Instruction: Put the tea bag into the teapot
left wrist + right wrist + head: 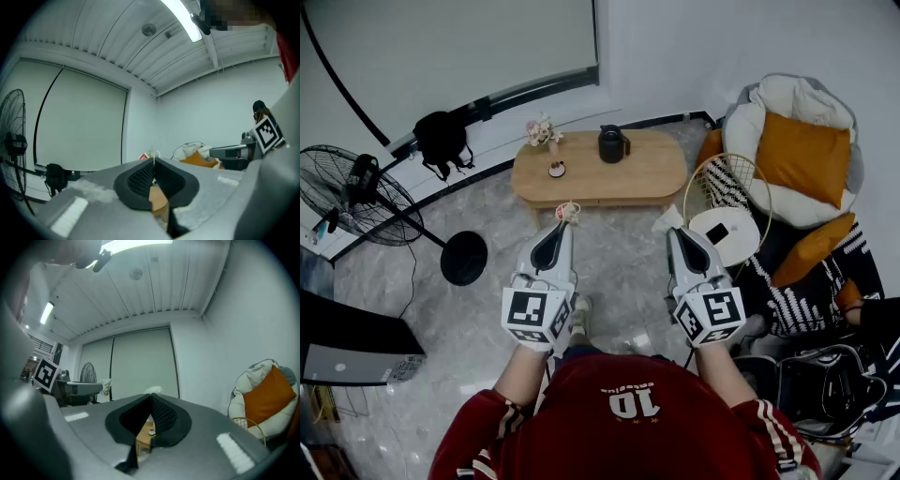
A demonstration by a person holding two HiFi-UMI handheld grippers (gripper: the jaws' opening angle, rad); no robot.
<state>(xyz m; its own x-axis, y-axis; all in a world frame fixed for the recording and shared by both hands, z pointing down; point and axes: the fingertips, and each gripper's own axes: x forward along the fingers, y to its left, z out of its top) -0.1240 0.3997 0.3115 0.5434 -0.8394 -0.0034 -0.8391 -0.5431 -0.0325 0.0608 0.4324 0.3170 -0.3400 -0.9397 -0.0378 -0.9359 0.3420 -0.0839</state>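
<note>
Tea bag [569, 212] pinched at tip of clenched left gripper [563, 226], held level, well apart from teapot [612, 143] on low table [656, 174] ahead, ready for carrying over. Right gripper [675, 232] clamped on white scrap [667, 220], probably wrapper, kept aside.

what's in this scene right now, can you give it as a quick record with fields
left tongs: shut on the tea bag, held level
right tongs: shut on a white piece, kind unclear
teapot: black, upright on the wooden coffee table
also on table: flower vase
tea bag vs teapot: apart, not yet in it
floor, left side: standing fan
</note>
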